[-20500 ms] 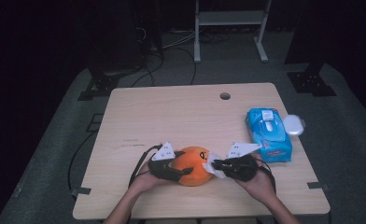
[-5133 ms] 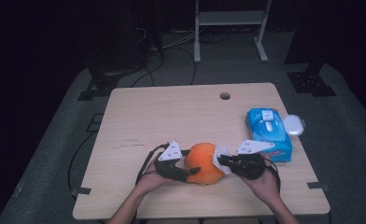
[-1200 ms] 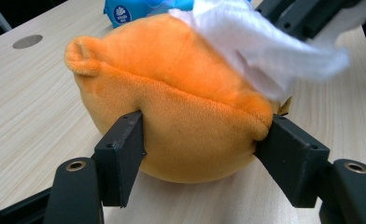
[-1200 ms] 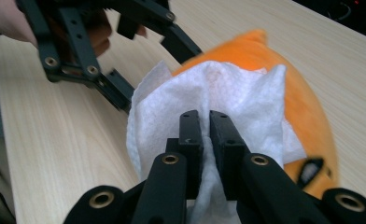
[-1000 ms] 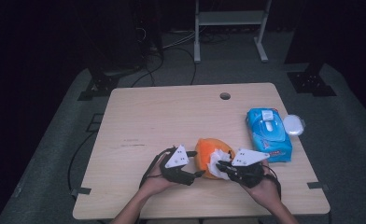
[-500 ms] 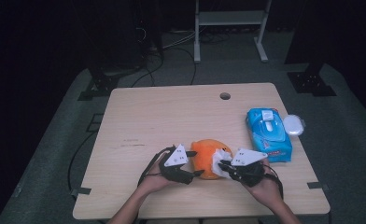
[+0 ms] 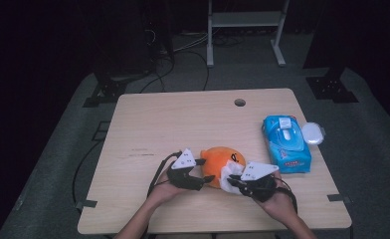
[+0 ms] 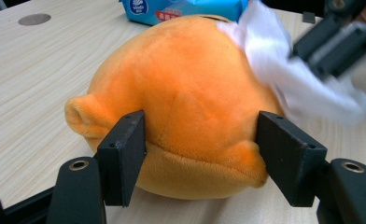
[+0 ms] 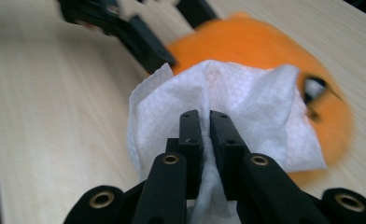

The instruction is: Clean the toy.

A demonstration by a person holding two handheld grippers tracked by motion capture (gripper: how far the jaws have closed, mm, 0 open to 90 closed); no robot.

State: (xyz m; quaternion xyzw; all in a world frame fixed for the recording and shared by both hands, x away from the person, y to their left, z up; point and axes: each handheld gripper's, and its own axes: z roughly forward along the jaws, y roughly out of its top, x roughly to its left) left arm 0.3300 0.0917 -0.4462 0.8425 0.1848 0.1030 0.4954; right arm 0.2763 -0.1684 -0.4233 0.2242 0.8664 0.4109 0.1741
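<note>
At the near edge of the table (image 7: pixel 148 119), the right gripper (image 9: pixel 204 122), pinched tight on a white wipe (image 9: pixel 246 107), is mid-wipe on the orange plush toy (image 7: pixel 218 159), which the left gripper (image 8: pixel 197 140) has just been closing on, its jaws touching both flanks, so cleaning looks unfinished.

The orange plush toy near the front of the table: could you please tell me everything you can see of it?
The orange plush toy is a rounded, soft, short-pile ball with small stubby nubs and a dark stitched face mark. It rests on the wooden table near the front edge. The left gripper straddles its lower end, its jaws having just been closing, one of its fingers against the fabric. A white wipe, pinched in the right gripper, lies against its face side.
</note>
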